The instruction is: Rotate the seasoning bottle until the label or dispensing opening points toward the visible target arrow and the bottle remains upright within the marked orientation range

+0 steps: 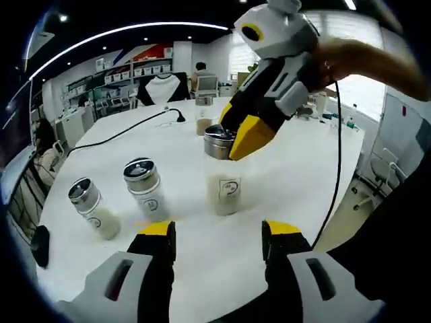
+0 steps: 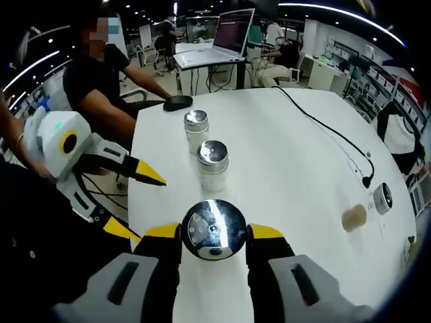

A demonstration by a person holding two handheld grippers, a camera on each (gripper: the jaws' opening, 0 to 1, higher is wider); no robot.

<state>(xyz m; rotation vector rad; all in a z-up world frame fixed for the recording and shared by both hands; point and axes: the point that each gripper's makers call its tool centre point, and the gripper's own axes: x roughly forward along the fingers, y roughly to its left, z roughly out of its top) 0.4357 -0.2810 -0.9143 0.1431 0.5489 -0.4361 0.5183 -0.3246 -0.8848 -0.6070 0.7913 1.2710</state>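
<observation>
The right claw point(image 2: 214, 235) pinches the seasoning bottle's steel cap point(image 2: 214, 230), mid-turn I'd say; the left claw point(image 1: 219, 232) waits spread, and next comes a level twist.

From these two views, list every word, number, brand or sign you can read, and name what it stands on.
None can be read.
Gripped seasoning bottle, held by the right gripper: round label mark, too blurred to read.
Middle bottle: small label mark, too blurred to read.
Laptop screen: lines of text, too small to read.
Back-wall shelves: a red sign above them, blurred.
</observation>
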